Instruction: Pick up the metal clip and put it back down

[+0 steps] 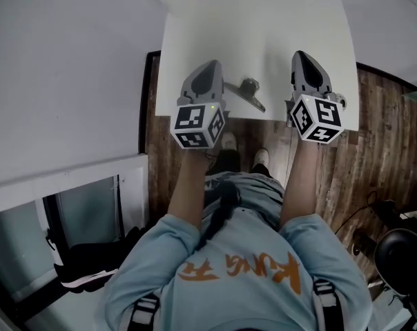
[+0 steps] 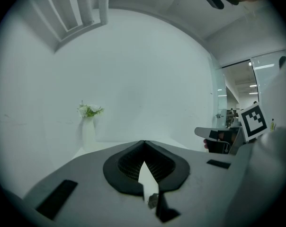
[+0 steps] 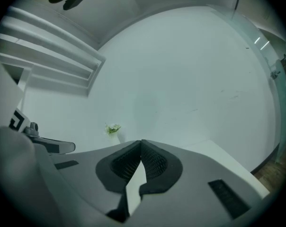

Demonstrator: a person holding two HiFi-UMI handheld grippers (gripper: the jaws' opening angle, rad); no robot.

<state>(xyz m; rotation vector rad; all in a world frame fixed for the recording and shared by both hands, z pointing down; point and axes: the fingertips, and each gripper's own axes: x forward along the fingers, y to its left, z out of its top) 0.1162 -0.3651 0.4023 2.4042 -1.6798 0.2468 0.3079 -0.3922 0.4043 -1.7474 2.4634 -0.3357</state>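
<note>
Fingers of the left gripper [image 1: 210, 66] and the right gripper [image 1: 300, 55] are clenched on nothing above the white rectangular tabletop [image 1: 264, 26]. The grey metal clip [image 1: 244, 92] lies between them near the front edge, untouched, so pickup seems not started.

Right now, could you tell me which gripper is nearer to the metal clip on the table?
Left. The left gripper sits right beside the metal clip, on its left in the head view; the right gripper stands farther off on the clip's other side.
</note>
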